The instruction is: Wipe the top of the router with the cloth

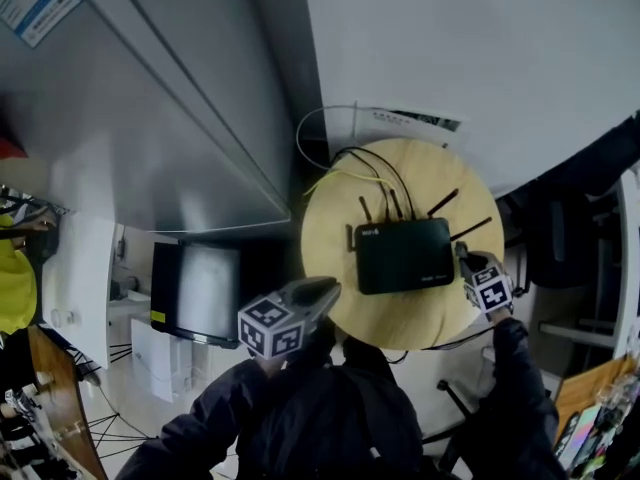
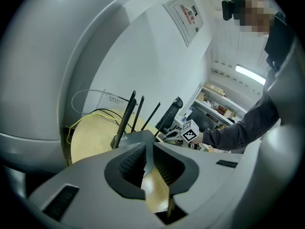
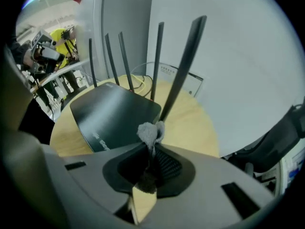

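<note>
The right gripper (image 3: 152, 147) is hiding most of the cloth (image 3: 150, 131) between its closed jaws, letting only a grey tuft stick out. In the head view the cloth is showing too small to pick out. In its own view, the left gripper (image 2: 148, 147) is covering most of the router (image 2: 138, 136). The person's dark jacket (image 1: 340, 408) is cutting off part of the table's (image 1: 325, 238) near edge.

The left tool (image 1: 328, 289) and the right tool (image 1: 463, 255) have light grey plastic bodies. Each one carries a cube (image 1: 270, 328) with black and white square markers. The jaws have dark ribbed pads (image 2: 132, 160) inside. The person wears dark sleeves (image 1: 215, 413).
</note>
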Available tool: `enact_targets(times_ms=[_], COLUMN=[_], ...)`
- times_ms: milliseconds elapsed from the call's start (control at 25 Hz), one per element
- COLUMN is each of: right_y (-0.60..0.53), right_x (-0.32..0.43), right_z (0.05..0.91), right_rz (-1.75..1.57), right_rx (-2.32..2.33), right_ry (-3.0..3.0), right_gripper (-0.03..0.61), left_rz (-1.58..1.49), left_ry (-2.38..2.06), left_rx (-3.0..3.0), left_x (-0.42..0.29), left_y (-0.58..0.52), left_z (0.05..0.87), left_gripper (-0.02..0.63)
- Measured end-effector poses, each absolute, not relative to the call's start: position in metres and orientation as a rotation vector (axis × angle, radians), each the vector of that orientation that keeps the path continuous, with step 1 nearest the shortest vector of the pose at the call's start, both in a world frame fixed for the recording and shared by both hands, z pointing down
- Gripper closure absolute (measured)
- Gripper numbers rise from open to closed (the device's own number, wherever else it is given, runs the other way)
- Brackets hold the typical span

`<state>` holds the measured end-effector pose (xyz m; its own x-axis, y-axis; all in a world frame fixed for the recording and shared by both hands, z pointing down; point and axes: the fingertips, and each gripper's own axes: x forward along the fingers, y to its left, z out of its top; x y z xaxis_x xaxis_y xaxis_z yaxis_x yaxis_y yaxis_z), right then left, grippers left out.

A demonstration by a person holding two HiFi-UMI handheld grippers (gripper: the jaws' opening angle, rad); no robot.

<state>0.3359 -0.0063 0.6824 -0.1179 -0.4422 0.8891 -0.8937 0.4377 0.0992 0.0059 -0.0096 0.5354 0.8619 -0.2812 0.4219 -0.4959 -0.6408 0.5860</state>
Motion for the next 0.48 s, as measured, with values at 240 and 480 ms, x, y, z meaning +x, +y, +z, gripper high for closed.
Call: enact_targets(times_ms=[240, 480], right_y=[-0.021, -0.034], right_x=[0.351, 0.338], right_z=[0.711, 0.723], right_rz=[0.474, 0.337], right_rx=[0.916, 0.738], right_ry=[-1.739, -1.794], right_gripper=[0.512, 0.512], left_rz=[0.373, 0.361], left_ry=[-0.611, -0.655], left_rx=[2.271, 2.247], left_x=[0.015, 0.021], left_y=[-0.009, -0.006], left_z=[0.535, 0.534], left_gripper=[0.583, 0.583])
